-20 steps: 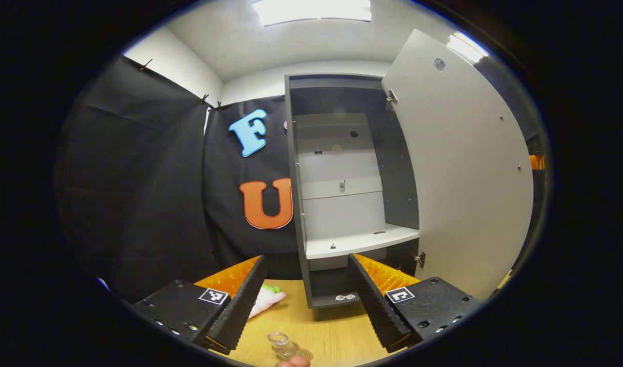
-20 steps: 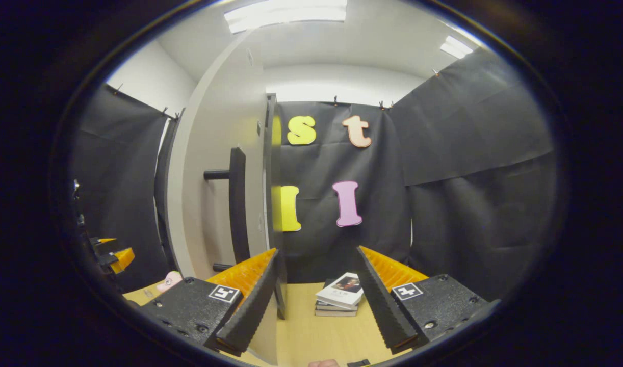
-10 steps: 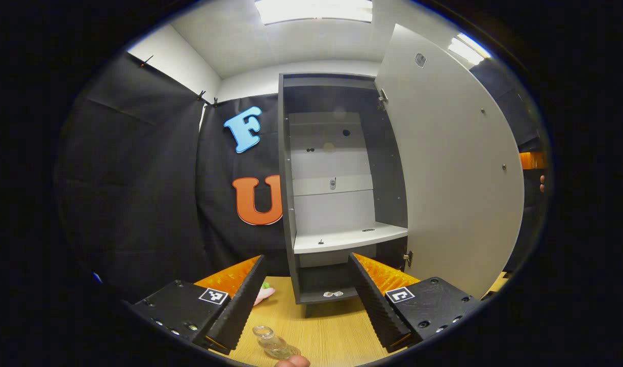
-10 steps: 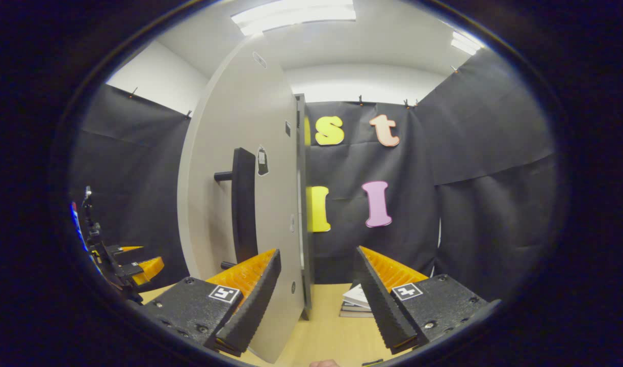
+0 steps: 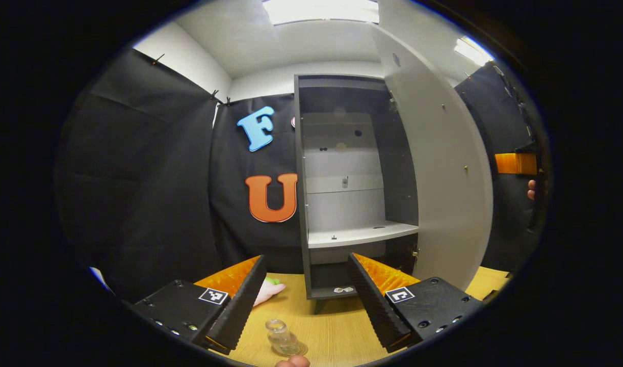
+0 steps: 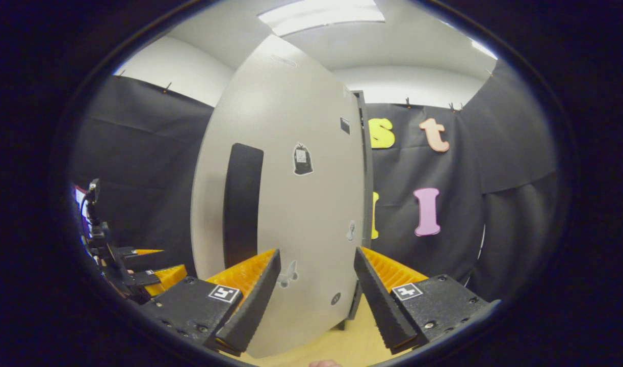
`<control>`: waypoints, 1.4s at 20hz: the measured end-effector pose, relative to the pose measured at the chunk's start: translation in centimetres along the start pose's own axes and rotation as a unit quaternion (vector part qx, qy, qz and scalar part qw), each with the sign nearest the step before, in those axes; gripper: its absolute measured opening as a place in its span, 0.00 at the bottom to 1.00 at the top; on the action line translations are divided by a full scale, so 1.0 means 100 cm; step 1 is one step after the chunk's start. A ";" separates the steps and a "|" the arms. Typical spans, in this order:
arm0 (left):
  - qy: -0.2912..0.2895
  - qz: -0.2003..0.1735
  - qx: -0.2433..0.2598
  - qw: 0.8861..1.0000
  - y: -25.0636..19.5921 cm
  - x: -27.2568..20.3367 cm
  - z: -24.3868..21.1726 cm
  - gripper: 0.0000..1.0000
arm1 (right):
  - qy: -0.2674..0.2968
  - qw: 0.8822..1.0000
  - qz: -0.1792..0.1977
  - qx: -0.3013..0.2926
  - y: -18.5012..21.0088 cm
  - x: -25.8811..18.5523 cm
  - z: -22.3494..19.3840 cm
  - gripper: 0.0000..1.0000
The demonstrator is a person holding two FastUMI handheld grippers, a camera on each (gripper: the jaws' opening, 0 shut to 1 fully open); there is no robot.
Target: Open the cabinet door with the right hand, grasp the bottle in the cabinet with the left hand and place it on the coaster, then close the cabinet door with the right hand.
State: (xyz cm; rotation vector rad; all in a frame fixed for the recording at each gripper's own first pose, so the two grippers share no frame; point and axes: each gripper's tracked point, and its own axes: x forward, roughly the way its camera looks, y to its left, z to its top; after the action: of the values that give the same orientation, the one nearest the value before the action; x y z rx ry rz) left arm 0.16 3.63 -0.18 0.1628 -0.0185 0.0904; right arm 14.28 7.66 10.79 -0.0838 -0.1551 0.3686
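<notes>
Bottle (image 5: 283,340) stands on worktop (image 5: 332,326), near left gripper (image 5: 306,300), fingers apart, empty. Cabinet (image 5: 349,183) door (image 6: 286,214) half open. Right gripper (image 6: 316,295) faces door, fingers apart, holding nothing.

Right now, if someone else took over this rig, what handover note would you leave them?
Left hand-held gripper: open, holding nothing, hovering over the table above the bottle.
Right hand-held gripper: open, facing the outer face of the cabinet door, beside its black handle.
Bottle: out of the cabinet, upright on the coaster.
Done: door opened, bottle placed.
Left: the door is part open; close it fully with the right hand-held gripper.
</notes>
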 end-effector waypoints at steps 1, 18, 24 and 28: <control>0.000 0.003 -0.002 1.000 0.003 -0.001 0.001 0.96 | 0.003 1.000 0.013 0.013 0.008 0.012 -0.006 0.94; -0.007 0.052 -0.019 0.998 0.049 0.001 -0.006 1.00 | 0.028 0.998 0.045 0.027 0.096 0.141 -0.045 0.97; 0.012 0.027 -0.039 0.999 0.038 0.000 -0.006 0.96 | 0.003 0.999 -0.019 0.027 0.050 0.058 -0.035 0.97; -0.004 0.025 -0.044 0.999 0.034 0.000 0.003 0.96 | -0.018 0.995 -0.087 0.037 0.003 -0.002 -0.014 0.97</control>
State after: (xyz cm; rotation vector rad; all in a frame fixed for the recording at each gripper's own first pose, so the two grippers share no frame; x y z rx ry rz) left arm -0.12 6.94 0.66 0.0744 -0.0343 0.1376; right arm 14.20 7.75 9.34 0.0104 -0.1823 0.2008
